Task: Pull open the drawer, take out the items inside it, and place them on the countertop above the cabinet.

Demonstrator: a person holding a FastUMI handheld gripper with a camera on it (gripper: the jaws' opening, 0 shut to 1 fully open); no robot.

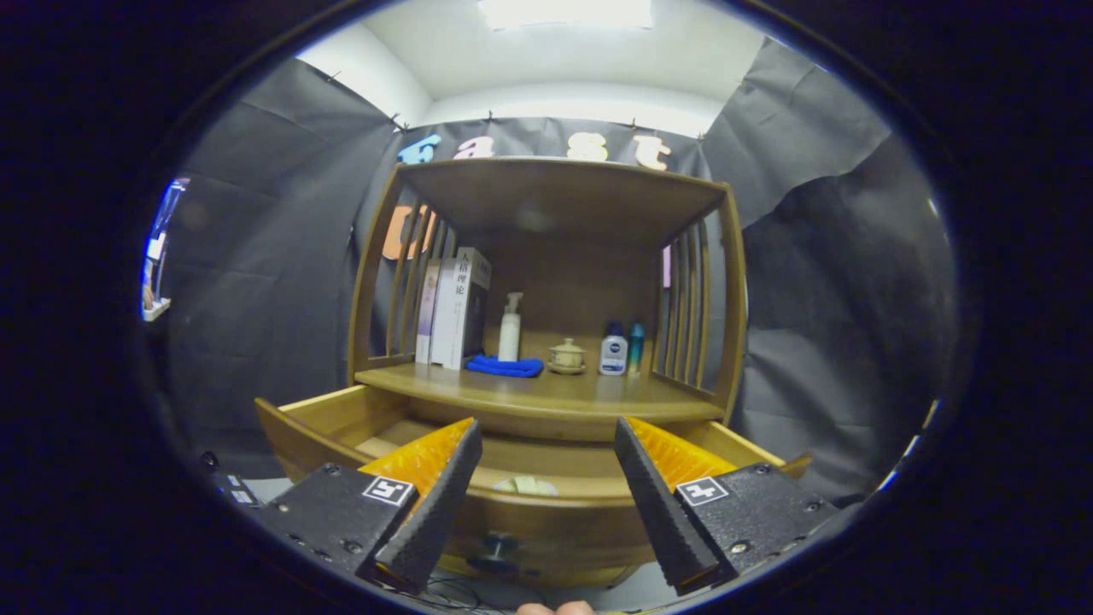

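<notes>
1. Drawer is already pulled open, sticking out from under the countertop. Its dark knob sits on the front panel, low between the fingers.
2. Gripper jaws are wide apart and hold nothing. It hangs above and just in front of the drawer's front edge, pointing at the cabinet.
3. One pale item peeks over the front panel inside the drawer, between the two fingers. Can't tell what it is; most of it is hidden by the panel. The rest of the drawer floor is mostly out of sight too, so there may be more in there.
4. Step in hand, I'd say: reach in and grab that pale item.
5. How to do it well:
   - Tip the fingers down over the front panel before closing, or the panel blocks the reach.
   - Keep the jaws wide until the item sits squarely between the pads.
   - It looks soft or rounded, so close gently and check both pads bite.
   - Lift straight up to clear the countertop lip that overhangs the back of the drawer.
6. Placement: the countertop already holds books, a blue cloth, a pump bottle, a small lidded cup and two small bottles. The front strip is free; set it there.
</notes>
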